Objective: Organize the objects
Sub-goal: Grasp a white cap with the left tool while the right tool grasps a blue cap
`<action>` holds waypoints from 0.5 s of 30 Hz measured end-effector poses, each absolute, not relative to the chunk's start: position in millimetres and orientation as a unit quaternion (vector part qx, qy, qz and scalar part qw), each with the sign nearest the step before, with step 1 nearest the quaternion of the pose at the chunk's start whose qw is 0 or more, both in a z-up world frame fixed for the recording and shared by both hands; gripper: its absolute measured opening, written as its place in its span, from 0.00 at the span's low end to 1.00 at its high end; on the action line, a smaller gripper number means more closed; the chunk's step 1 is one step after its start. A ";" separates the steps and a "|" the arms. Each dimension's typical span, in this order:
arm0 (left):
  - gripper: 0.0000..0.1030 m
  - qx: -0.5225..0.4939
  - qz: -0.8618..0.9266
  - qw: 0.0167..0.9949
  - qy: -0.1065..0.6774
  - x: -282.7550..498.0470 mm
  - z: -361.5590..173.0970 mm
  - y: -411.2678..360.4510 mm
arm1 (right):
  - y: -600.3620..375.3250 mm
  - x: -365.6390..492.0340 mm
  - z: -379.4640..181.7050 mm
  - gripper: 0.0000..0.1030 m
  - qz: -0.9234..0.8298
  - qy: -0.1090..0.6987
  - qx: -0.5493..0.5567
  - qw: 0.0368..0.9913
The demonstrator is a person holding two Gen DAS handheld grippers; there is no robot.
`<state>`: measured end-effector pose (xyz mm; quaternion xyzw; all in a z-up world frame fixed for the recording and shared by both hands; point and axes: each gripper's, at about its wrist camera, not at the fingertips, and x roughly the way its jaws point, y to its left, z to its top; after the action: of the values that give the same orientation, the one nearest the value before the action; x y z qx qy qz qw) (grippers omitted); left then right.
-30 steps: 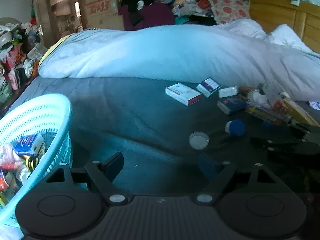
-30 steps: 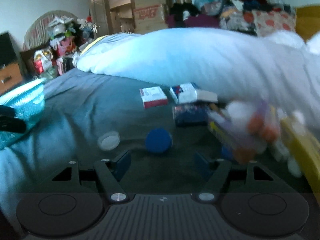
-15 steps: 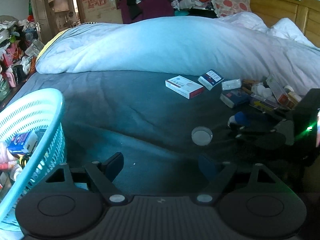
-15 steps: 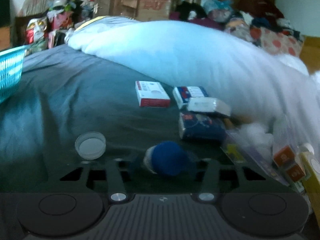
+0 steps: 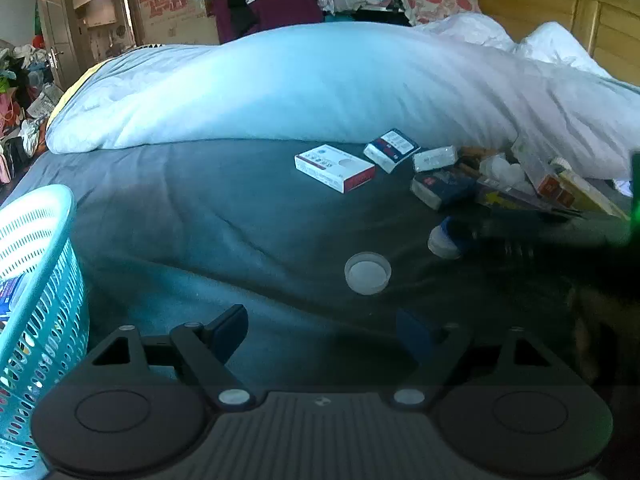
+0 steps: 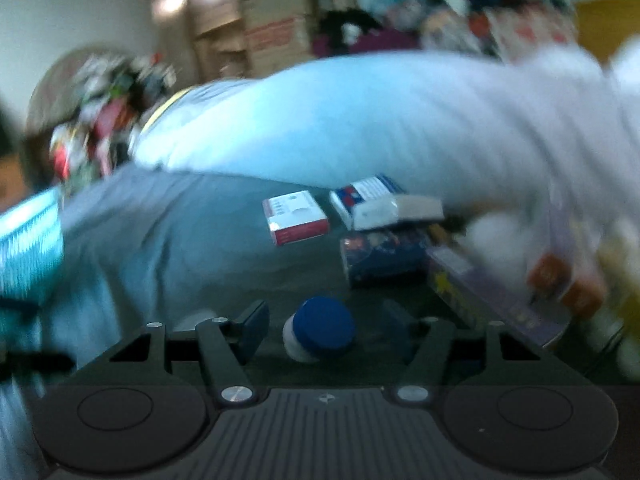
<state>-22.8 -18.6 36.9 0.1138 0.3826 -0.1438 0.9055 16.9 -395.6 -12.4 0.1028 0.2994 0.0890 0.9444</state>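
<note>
Right hand-held gripper (image 6: pixel 322 330): jaws spread wide; blue-capped bottle (image 6: pixel 320 328) lies between the fingers, neither touching it; this view is blurred.
Left hand-held gripper (image 5: pixel 320 330): jaws wide apart, empty, above the grey bed sheet (image 5: pixel 192 216).
Basket (image 5: pixel 44 280): turquoise, at far left, holding packets.
White lid (image 5: pixel 367 273): on the sheet, near the bottle.
Red-and-white box (image 5: pixel 335 167): further back, beside a cluster of other packages (image 5: pixel 460 184) against the white duvet (image 5: pixel 320 88).
</note>
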 end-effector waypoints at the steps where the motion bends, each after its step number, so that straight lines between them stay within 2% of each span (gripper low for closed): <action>1: 0.80 0.114 -0.142 0.905 0.384 -21.7 35.4 -18.9 | -399.4 23.0 -16.1 0.55 0.088 0.310 0.126 0.938; 3: 0.80 0.113 -0.141 0.904 0.387 -19.6 32.8 -20.0 | -403.6 30.7 -23.2 0.51 0.086 0.327 0.156 0.928; 6: 0.80 0.115 -0.144 0.903 0.388 -19.2 30.4 -20.9 | -404.6 32.7 -31.3 0.39 0.085 0.337 0.170 0.922; 11: 0.80 0.121 -0.146 0.906 0.378 -12.2 25.6 -25.2 | -408.5 8.5 -9.1 0.39 0.084 0.295 0.152 0.940; 15: 0.70 0.118 -0.159 0.912 0.359 7.3 9.3 -35.7 | -403.4 -30.7 6.2 0.39 0.071 0.286 0.072 0.953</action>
<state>7.3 -35.7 9.3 0.1175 0.3590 -0.1585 0.9122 -30.7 -403.4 6.2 0.0716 0.2858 0.0713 0.9530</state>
